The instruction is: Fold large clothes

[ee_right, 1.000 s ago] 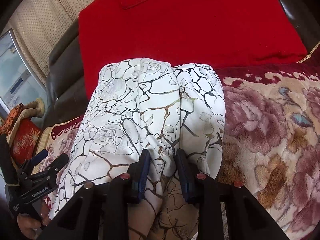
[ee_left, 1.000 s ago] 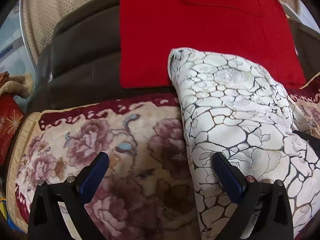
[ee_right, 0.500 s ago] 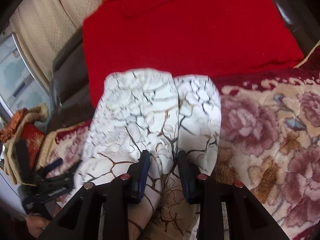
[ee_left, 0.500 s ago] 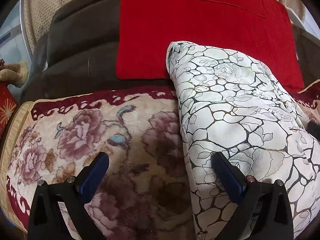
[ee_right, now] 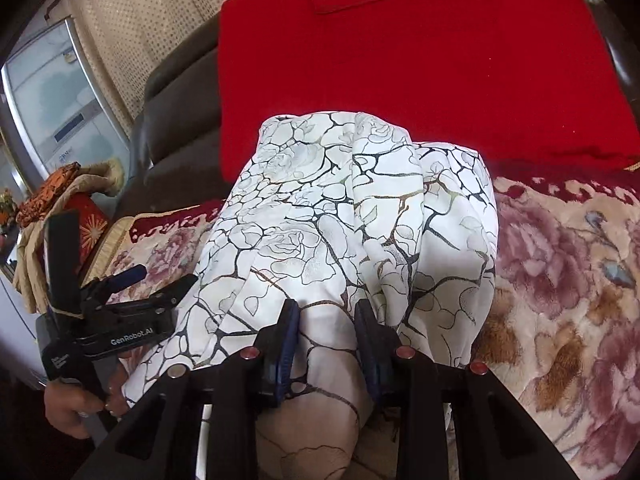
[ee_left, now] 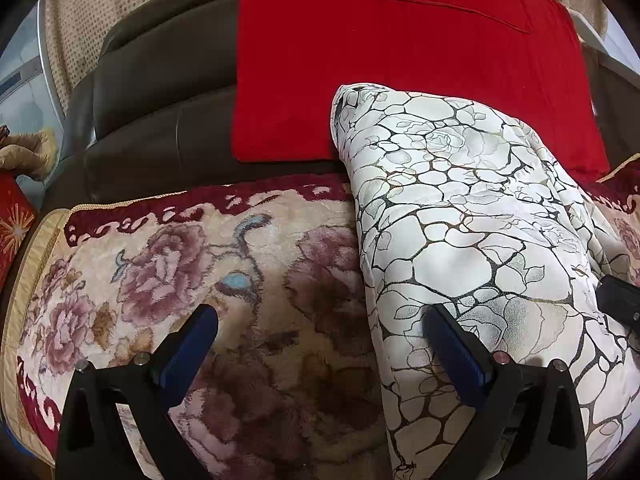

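A large white garment [ee_left: 460, 220] with black crackle and rose print lies bunched on the floral sofa cover [ee_left: 160, 264]. My left gripper [ee_left: 320, 332] stands wide open low over the cover. Its right finger [ee_left: 452, 344] rests against the garment's left edge, and nothing is pinched. In the right wrist view my right gripper [ee_right: 328, 328] is shut on a gathered fold of the garment [ee_right: 340, 208] at its near end. The left gripper [ee_right: 160, 280] also shows there at the left, held by a hand [ee_right: 68, 404]. A black part of the right gripper [ee_left: 620, 300] peeks in at the left view's right edge.
A red cushion [ee_left: 400, 60] leans on the dark leather sofa back [ee_left: 160, 92] behind the garment. A red box under tan cloth [ee_right: 80, 208] stands off the sofa's left end, beside a glass-fronted unit [ee_right: 60, 100]. The floral cover [ee_right: 560, 280] stretches on to the right.
The right wrist view has rolled a little and the held fold has come up slightly. The left gripper stays open in the same spot beside the garment.
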### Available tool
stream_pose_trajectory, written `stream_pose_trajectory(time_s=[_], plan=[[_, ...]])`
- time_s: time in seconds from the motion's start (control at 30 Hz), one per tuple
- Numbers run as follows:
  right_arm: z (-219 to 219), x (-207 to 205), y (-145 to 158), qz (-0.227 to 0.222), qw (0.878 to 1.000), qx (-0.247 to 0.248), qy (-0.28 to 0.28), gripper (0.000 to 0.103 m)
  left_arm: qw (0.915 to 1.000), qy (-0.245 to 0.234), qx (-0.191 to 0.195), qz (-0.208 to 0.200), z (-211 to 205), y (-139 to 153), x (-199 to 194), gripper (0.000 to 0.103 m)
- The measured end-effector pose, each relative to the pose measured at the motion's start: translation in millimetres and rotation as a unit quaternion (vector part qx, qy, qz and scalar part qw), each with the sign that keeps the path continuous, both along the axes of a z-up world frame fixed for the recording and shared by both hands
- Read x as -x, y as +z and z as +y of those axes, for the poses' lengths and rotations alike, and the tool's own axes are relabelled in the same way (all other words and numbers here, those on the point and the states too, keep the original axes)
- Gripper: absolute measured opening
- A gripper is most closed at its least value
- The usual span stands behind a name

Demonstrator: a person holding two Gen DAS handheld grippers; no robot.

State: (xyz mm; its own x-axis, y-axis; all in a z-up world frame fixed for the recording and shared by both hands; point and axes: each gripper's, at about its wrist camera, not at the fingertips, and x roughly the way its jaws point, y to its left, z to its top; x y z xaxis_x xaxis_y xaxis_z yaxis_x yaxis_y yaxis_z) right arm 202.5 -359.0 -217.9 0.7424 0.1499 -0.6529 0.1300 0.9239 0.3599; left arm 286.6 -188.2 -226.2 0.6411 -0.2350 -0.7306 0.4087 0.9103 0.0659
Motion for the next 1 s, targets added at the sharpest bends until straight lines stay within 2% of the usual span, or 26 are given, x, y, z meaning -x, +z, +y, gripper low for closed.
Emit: stream_pose_trajectory(time_s=[0.13,0.33,0.47,0.67,0.83,0.9,1.0], plan=[[-2,3,5,-0.009,1.000,-0.008,0.000,0.033,1.0000,0.000,0.000,-0.001,2,0,0,0.102],[-2,26,21,-0.056,0.998,-0.020,0.004,0.034,1.0000,0.000,0.000,0.000,2,1,0,0.102],[0,12,2,0.005,1.000,-0.009,0.002,0.035,1.0000,-0.001,-0.004,-0.002,1,1,1,0.102],[-6,13,4,-0.005,1.000,-0.026,0.007,0.035,0.9999,0.004,0.003,-0.012,8,9,3,0.102],[-17,28,17,-0.051,0.998,-0.044,-0.011,0.035,0.9988,0.014,0.035,-0.033,16,18,7,0.102],[-23,26,22,-0.059,0.997,-0.043,-0.023,0.035,0.9989,0.011,0.028,-0.037,12,17,7,0.102],[-32,8,28,-0.042,0.998,-0.032,-0.044,0.035,0.9993,0.008,0.010,-0.036,3,11,5,0.102]])
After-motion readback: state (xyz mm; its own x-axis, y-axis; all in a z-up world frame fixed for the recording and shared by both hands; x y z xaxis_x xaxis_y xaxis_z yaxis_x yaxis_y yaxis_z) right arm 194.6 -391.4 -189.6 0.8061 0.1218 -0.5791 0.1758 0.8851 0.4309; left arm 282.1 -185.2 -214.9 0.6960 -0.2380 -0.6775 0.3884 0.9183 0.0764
